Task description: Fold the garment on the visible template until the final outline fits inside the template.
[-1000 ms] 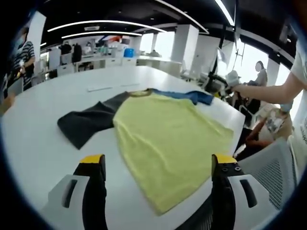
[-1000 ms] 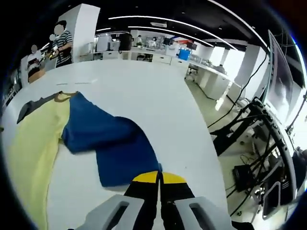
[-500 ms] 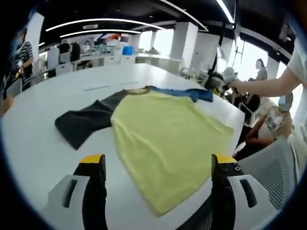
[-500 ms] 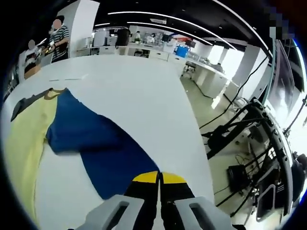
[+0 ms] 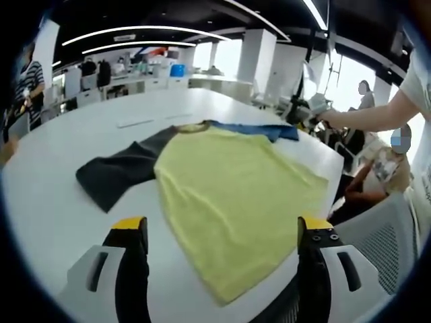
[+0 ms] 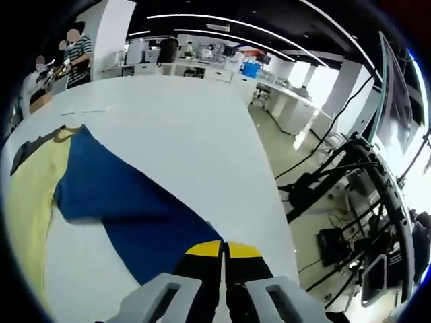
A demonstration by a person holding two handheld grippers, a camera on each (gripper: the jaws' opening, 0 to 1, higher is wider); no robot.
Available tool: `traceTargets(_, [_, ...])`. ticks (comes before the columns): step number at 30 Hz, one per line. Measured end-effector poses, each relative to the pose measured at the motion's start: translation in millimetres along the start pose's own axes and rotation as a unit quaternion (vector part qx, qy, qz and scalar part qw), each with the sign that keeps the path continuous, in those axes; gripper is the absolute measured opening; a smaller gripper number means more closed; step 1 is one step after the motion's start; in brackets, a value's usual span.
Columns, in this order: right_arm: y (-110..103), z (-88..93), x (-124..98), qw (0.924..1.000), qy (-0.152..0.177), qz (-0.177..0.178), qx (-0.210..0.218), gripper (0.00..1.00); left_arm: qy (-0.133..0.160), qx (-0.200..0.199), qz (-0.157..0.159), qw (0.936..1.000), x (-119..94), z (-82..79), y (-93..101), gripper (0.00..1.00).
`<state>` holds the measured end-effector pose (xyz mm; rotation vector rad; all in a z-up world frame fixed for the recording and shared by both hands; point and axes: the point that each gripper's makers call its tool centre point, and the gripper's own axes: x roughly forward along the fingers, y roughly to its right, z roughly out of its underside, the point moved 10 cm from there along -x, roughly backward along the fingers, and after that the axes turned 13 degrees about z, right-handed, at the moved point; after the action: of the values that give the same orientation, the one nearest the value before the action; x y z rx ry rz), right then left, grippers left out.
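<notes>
Pinching blue sleeve in clenched right tool, left tool released over yellow shirt, white table

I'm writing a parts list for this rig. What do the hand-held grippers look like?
Each hand-held gripper, left and right, has two black jaws capped with yellow tips, mounted on light grey moulded brackets with slotted openings. No cables show on them. The person's short white sleeve shows at the edge.
</notes>
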<state>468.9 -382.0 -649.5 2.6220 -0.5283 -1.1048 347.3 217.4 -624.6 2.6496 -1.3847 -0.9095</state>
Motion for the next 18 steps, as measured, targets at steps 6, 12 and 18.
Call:
traceTargets(6, [-8, 4.1, -8, 0.9989, -0.007, -0.014, 0.044, 0.18, -0.002, 0.004, 0.000, 1.0000, -4, 1.3, 0.7, 0.89])
traceTargets(12, [-20, 10.7, -19, 0.9964, -0.031, -0.025, 0.074, 0.35, 0.001, 0.002, -0.004, 1.0000, -7, 1.9, -1.2, 0.89])
traceTargets(18, [-30, 16.5, -33, 0.9949, -0.040, -0.035, 0.086, 0.34, 0.000, 0.002, -0.002, 1.0000, -6, 2.9, 0.2, 0.89])
